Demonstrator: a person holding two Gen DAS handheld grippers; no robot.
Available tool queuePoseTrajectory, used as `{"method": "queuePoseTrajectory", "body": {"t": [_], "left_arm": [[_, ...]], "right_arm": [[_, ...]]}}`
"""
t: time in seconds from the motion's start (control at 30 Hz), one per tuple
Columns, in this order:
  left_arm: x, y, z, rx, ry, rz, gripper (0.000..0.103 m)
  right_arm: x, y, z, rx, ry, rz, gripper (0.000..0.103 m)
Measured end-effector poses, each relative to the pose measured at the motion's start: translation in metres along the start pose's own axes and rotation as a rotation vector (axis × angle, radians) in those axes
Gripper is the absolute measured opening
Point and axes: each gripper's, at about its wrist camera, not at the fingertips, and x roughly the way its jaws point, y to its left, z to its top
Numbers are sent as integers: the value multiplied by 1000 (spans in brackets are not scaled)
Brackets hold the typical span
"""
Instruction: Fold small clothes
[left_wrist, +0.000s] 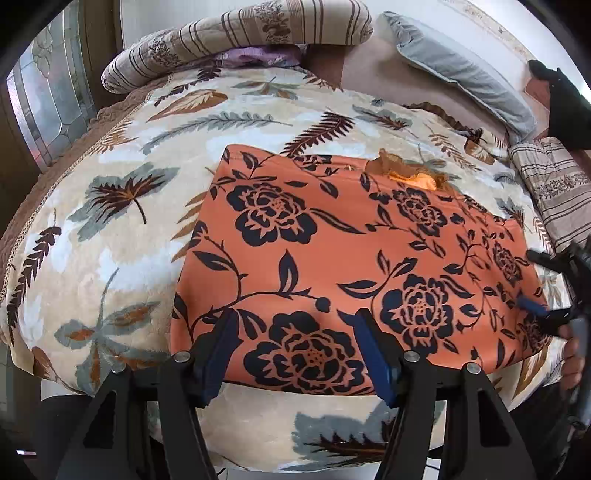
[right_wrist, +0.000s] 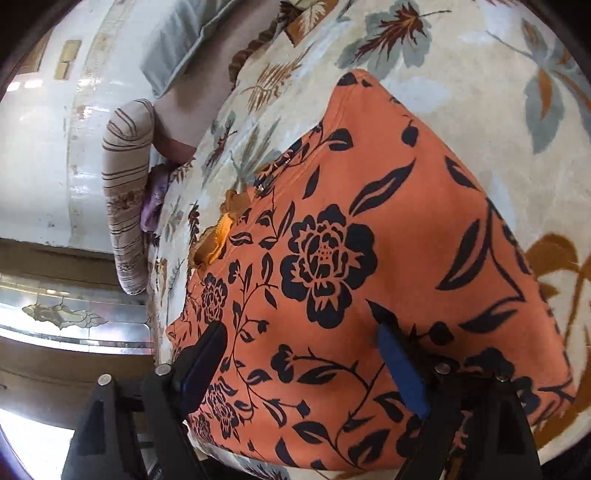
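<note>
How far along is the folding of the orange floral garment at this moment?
Done: the orange floral garment lies flat as a tidy rectangle on the leaf-print blanket, apparently folded at least once, with a bit of lining poking out at the far edge. In hand: nothing; the left gripper and right gripper are open over its near edge. Left: probably another fold.

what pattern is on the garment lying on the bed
Orange garment with dark navy roses and leafy vines, clearest in the left wrist view.
</note>
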Motion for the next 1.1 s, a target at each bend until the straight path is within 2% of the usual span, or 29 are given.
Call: {"method": "queuePoseTrajectory", "body": {"t": [0.07, 0.13, 0.2, 0.27, 0.37, 0.43, 0.47, 0.5, 0.57, 0.67, 0.8, 0.97, 1.1], "left_arm": [[4, 3, 0, -6, 3, 2, 65], [7, 5, -1, -12, 12, -4, 65], [10, 7, -2, -19, 18, -9, 65], [9, 10, -4, -13, 21, -11, 65], [8, 12, -6, -12, 8, 3, 65], [10, 14, -7, -23, 17, -3, 66], [10, 15, -7, -30, 21, -8, 66], [10, 16, -8, -34, 23, -11, 66], [7, 15, -9, -20, 18, -14, 66], [3, 15, -10, -13, -1, 2, 66], [-4, 10, -10, -18, -10, -16, 66], [-15, -3, -10, 23, -34, -12, 66], [-24, -12, -11, 38, -47, -10, 66]], "right_arm": [[-4, 13, 0, -56, -21, 24, 86], [0, 13, 6, -71, -39, -12, 86], [11, -5, 15, 11, -20, -40, 86], [7, -10, 16, 91, -39, -3, 86], [-2, 15, 17, -2, -55, 10, 86], [1, 18, 21, -45, -70, -49, 86], [8, 11, 25, -42, -62, -106, 86], [16, 4, 29, -18, -47, -125, 86], [8, -1, 26, 23, -78, -77, 86], [-13, 23, 8, -85, -109, -24, 86], [-32, 47, -34, -256, -160, -58, 87], [-47, 52, -78, -394, -245, -126, 87], [-58, 41, -98, -428, -277, -140, 86]]}}
